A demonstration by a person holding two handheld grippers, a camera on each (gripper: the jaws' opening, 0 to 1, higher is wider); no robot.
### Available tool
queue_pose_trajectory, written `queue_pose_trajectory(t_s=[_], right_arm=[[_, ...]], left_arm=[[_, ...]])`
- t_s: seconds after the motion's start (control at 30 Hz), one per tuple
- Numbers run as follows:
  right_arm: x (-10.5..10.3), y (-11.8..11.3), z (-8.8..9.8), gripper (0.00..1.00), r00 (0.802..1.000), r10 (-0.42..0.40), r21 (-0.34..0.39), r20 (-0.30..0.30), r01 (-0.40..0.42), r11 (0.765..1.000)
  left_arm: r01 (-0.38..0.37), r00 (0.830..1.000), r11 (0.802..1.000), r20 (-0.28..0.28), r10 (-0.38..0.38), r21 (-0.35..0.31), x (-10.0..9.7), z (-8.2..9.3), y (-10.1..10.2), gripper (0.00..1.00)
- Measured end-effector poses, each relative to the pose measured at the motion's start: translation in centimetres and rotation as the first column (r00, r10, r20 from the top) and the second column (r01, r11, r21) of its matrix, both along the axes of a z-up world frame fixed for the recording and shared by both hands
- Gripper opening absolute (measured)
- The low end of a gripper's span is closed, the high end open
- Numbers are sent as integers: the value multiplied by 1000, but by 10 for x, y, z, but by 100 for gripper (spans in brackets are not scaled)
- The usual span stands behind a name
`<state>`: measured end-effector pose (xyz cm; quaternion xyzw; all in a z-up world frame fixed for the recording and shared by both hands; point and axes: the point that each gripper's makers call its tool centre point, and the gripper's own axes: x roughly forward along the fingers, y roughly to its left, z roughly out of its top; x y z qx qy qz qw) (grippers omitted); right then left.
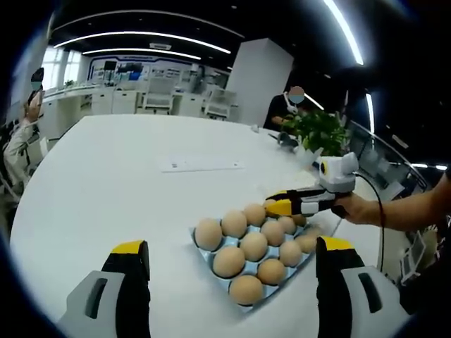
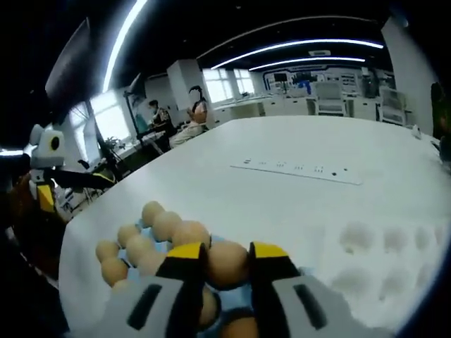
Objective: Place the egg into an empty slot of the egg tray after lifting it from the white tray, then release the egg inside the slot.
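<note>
A blue egg tray (image 1: 204, 255) holding several brown eggs (image 1: 245, 246) lies on the white table just ahead of my left gripper (image 1: 232, 245), whose jaws stand wide apart with nothing between them. My right gripper (image 1: 282, 206), held by a hand, reaches in over the tray's far right side. In the right gripper view, my right gripper (image 2: 227, 252) is shut on a brown egg (image 2: 227, 266), with its yellow tips on either side, just above the egg tray (image 2: 158, 246). The white tray (image 2: 384, 257) with bare dimples lies to the right. The left gripper (image 2: 46, 193) shows at the left edge.
A flat white power strip (image 1: 201, 165) (image 2: 296, 169) lies mid-table. A potted plant (image 1: 320, 130) stands at the far edge beside a seated person (image 1: 289, 105). Other people sit at desks (image 2: 194, 113). The table (image 1: 127, 190) is wide and white, curving off near me.
</note>
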<state>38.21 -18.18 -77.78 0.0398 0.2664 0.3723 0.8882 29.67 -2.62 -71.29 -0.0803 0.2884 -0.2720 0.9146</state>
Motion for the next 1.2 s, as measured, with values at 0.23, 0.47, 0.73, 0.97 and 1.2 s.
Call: queue_pose_trajectory(t_s=[0.23,0.47,0.73,0.97,1.2], right_arm=[[-1,0,1,24,1000,-1,0,7,1,1000],[-4,-2,2,26,1000,-4,2,18,4,1000],[-5,-32,20,27,994,-89,30,68,87,996],[9,-112,25,28,950,-294,11,103,294,956],[20,-205,30,35,845,-498,-70,197,519,852]], left_arm=[[-2,1000,1000,-2,2,2,0,-1,0,99],[-2,1000,1000,3,2,2,-1,1,0,99],[4,1000,1000,-2,-4,0,-2,1,-2,97],[12,1000,1000,-5,-12,2,-2,-1,-4,96],[14,1000,1000,-7,-14,4,-2,-1,-5,96]])
